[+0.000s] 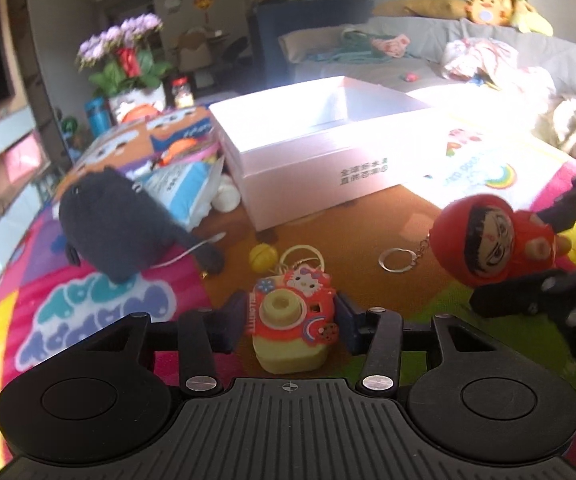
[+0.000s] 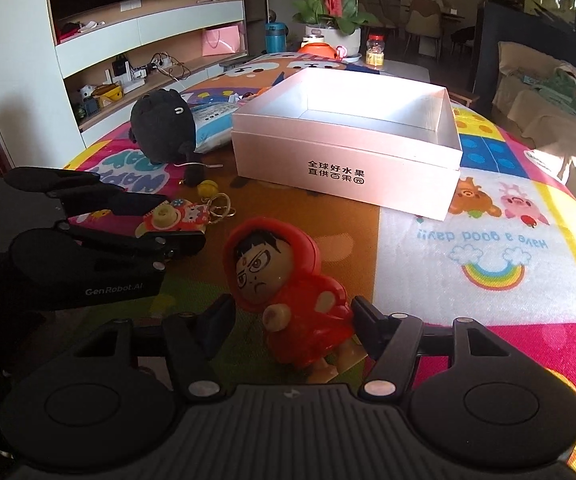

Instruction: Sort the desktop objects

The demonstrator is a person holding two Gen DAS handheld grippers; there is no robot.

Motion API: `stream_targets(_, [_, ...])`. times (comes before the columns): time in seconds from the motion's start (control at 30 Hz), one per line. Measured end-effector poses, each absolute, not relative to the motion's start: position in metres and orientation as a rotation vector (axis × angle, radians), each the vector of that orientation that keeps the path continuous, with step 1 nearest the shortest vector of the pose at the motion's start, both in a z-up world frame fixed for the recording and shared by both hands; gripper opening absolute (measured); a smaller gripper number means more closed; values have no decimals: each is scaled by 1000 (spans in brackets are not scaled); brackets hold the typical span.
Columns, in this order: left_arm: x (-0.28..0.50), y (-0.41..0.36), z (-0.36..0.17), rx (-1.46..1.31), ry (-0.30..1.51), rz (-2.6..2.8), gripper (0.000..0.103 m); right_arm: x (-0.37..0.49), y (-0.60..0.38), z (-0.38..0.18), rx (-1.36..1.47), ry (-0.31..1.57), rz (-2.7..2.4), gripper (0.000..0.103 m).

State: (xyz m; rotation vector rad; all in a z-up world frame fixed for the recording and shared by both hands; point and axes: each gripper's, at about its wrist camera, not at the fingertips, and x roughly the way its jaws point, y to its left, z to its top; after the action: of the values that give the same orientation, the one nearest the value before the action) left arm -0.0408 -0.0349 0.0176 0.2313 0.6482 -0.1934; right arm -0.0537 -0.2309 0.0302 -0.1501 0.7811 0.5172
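A red and yellow toy camera keychain (image 1: pixel 294 318) sits between the fingers of my left gripper (image 1: pixel 291 322), which touch its sides; the left gripper (image 2: pixel 159 222) and camera (image 2: pixel 175 216) also show in the right wrist view. A red hooded doll keychain (image 2: pixel 288 284) lies between the fingers of my right gripper (image 2: pixel 292 326), with a gap on the left side. The doll (image 1: pixel 492 240) and right gripper (image 1: pixel 528 256) show in the left wrist view. An open white box (image 2: pixel 348 160) stands behind on the mat.
A black plush toy (image 1: pixel 115 220) and a yellow bell (image 1: pixel 263 257) lie left of the box (image 1: pixel 316 168). A blue and white packet (image 2: pixel 211 120) lies behind the plush (image 2: pixel 163 128). A flower pot (image 2: pixel 334 12) and jar (image 2: pixel 376 50) stand at the far edge.
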Motion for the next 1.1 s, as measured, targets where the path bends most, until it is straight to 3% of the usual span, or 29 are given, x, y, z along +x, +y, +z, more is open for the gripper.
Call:
stream_targets(0.3, [-77,-36,94,244,396,-234,51,-76,-263,106,-34,606,519,64])
stream_targets(0.47, [-53,-44,128,289,259,-228,51,-57,-270,150,8,496,510,64])
stream_targets(0.6, [2,-56,121,285,281,-231,51,0,-264,157,12,499,455,64])
stream_targets(0.8, [90,-64,86,277,396,-226,53,123,-235,132,-23,654,368,62])
stream_targets(0.87, [95,-52,85,232,431,-224,60,153,-227,118,-54,685,362,62])
stream_targets(0.93, [81,-34,87,193,427,-225,81,163,-225,107,-86,680,301,62])
stream_targets(1.0, [55,-17,85,193,407,-215,90,159,-228,101,-82,673,304,62])
stream_targets(1.1, [21,3,75,211,413,-200,94,131,-225,95,-114,628,316,63])
